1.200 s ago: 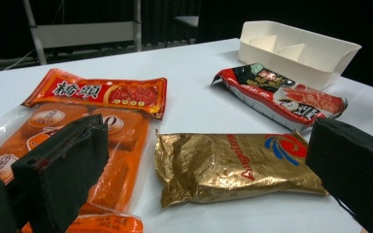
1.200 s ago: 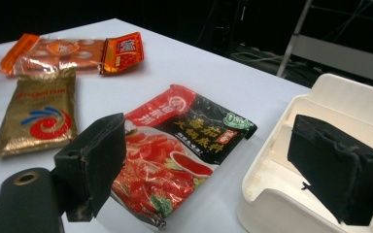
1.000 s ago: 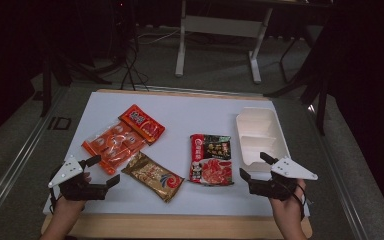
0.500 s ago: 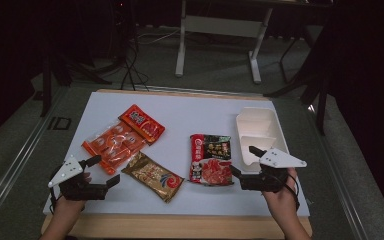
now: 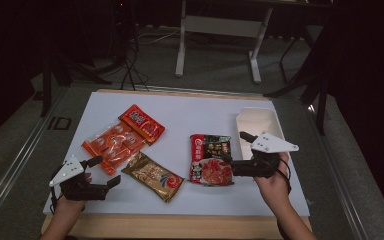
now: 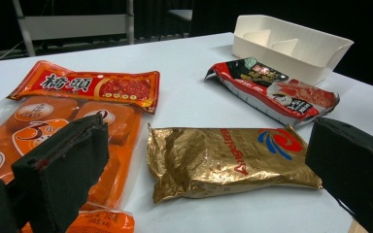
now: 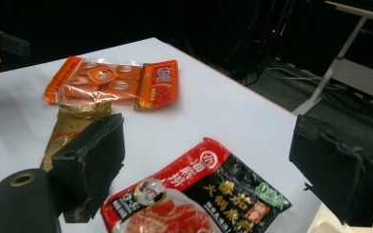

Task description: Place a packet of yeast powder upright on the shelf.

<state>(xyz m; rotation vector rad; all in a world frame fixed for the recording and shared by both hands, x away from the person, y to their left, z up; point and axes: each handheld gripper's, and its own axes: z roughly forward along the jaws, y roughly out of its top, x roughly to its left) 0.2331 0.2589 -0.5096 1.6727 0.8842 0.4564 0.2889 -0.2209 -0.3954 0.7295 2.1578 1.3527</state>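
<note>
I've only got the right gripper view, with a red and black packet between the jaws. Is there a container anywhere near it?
Observer: Yes. In the high view a white divided tray stands on the table just right of the red and black packet, beyond the right gripper. It looks empty.
Operator: And the left gripper, is it holding anything?
Observer: No. The left gripper is open and empty, at the near left of the table. The gold pouch lies ahead of its jaws, untouched.

a dim room with grey floor (image 5: 215,70), a white-legged bench (image 5: 220,25) behind the white table (image 5: 205,110).
</note>
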